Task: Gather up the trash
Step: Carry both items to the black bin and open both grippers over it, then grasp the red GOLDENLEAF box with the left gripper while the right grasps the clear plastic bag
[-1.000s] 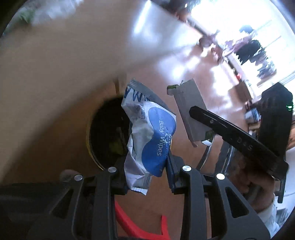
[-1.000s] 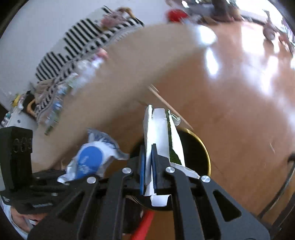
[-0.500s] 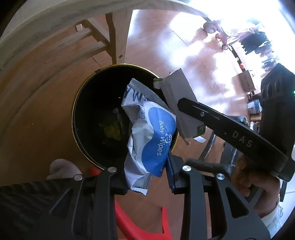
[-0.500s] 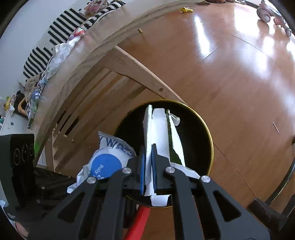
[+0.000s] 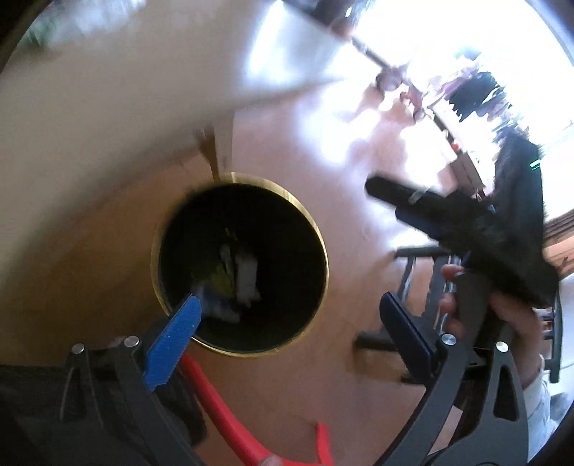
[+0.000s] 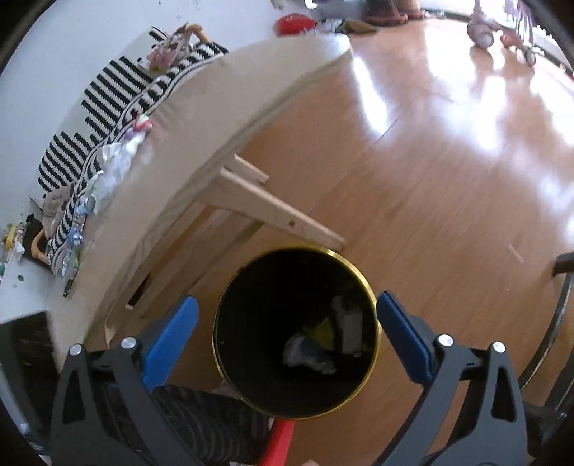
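Below both wrist cams sits a black bin w/ gold rim point(image 6: 373, 315), standing on the wood floor point(image 6: 430, 186). L gripper point(image 5: 287, 322) is spread wide, nothing between its blue pads point(image 5: 172, 340); it hangs over the bin's near edge in the left wrist view, which is motion-blurred. R gripper point(image 6: 287, 333) is likewise released, its 2 pads point(image 6: 401, 337) apart on either side of the bin mouth, empty. A red strip point(image 6: 276, 444) shows at the bottom edge betw the fingers, touching the bin's near rim in view; can't tell what it is.

Inside the bin, at the bottom: the wipes pack point(image 6: 308, 355), white/blue and crumpled, a white carton piece point(image 6: 349, 326) beside it, plus sth yellow-green point(image 6: 321, 329) betw them.

Just past the bin, a pale wooden leg frame point(image 6: 272, 211) holds up the worktop point(image 6: 215, 118). On the worktop's far side lie crumpled wrappers point(image 6: 114, 165) and a striped black/white cloth point(image 6: 107, 93). Farther off, sunlit floor and a small wheeled toy point(image 6: 502, 28) by the wall.
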Action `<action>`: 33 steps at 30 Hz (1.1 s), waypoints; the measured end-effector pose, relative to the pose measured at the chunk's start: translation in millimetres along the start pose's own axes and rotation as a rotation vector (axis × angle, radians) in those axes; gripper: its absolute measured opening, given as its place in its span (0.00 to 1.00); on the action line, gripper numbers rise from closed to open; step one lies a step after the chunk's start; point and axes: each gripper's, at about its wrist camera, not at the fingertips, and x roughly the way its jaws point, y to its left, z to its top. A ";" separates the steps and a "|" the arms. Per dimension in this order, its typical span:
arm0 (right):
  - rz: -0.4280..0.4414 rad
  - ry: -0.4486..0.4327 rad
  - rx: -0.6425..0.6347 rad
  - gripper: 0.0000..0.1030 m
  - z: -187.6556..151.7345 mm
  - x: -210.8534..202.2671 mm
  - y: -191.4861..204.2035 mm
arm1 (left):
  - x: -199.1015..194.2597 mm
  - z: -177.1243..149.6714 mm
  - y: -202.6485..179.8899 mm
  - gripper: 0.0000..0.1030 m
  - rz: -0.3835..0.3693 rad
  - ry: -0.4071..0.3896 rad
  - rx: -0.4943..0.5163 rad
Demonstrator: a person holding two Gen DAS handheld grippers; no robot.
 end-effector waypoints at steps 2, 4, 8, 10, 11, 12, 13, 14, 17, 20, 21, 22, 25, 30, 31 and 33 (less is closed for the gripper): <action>-0.023 -0.033 -0.030 0.93 1.9 -5.5 6.7 | -31.0 3.0 10.5 0.94 0.078 -0.089 0.001; -0.039 -0.054 -0.068 0.93 4.7 -9.1 19.4 | -56.4 5.6 32.5 0.94 0.118 -0.139 -0.068; -0.026 -0.084 -0.146 0.93 12.6 -7.5 53.1 | -119.0 11.9 99.6 0.94 0.126 -0.241 -0.294; -0.008 -0.091 -0.188 0.93 18.1 -3.1 77.1 | -144.6 14.7 113.8 0.94 0.262 -0.299 -0.277; 0.007 -0.097 -0.211 0.93 21.4 -0.2 91.8 | -156.4 13.1 122.7 0.94 0.317 -0.322 -0.276; 0.015 -0.102 -0.229 0.93 23.0 1.9 103.4 | -167.4 13.4 136.7 0.94 0.366 -0.338 -0.291; 0.021 -0.110 -0.255 0.93 24.8 4.3 116.8 | -175.1 13.4 150.4 0.94 0.391 -0.345 -0.312; 0.023 -0.115 -0.274 0.93 26.0 6.6 126.9 | -183.9 12.5 167.2 0.94 0.415 -0.350 -0.343; 0.030 -0.124 -0.341 0.93 30.3 15.4 159.9 | -201.4 11.6 199.8 0.94 0.465 -0.350 -0.399; 0.025 -0.133 -0.397 0.93 35.9 25.0 187.2 | -218.9 14.1 221.4 0.94 0.501 -0.345 -0.438; 0.017 -0.137 -0.421 0.93 39.5 30.2 199.0 | -222.4 17.4 232.7 0.94 0.513 -0.348 -0.451; 0.012 -0.140 -0.433 0.93 42.2 32.4 205.0 | -225.5 21.6 242.8 0.94 0.522 -0.348 -0.463; 0.001 -0.145 -0.458 0.93 53.0 43.9 226.4 | -225.2 42.2 263.0 0.94 0.546 -0.338 -0.480; -0.020 -0.144 -0.471 0.93 76.6 67.0 259.8 | -205.9 79.2 288.2 0.94 0.592 -0.285 -0.469; -0.030 -0.140 -0.475 0.93 81.6 71.9 264.9 | -201.7 87.3 293.1 0.94 0.597 -0.273 -0.466; -0.037 -0.131 -0.469 0.93 94.0 83.0 274.7 | -194.1 99.0 301.6 0.94 0.608 -0.259 -0.467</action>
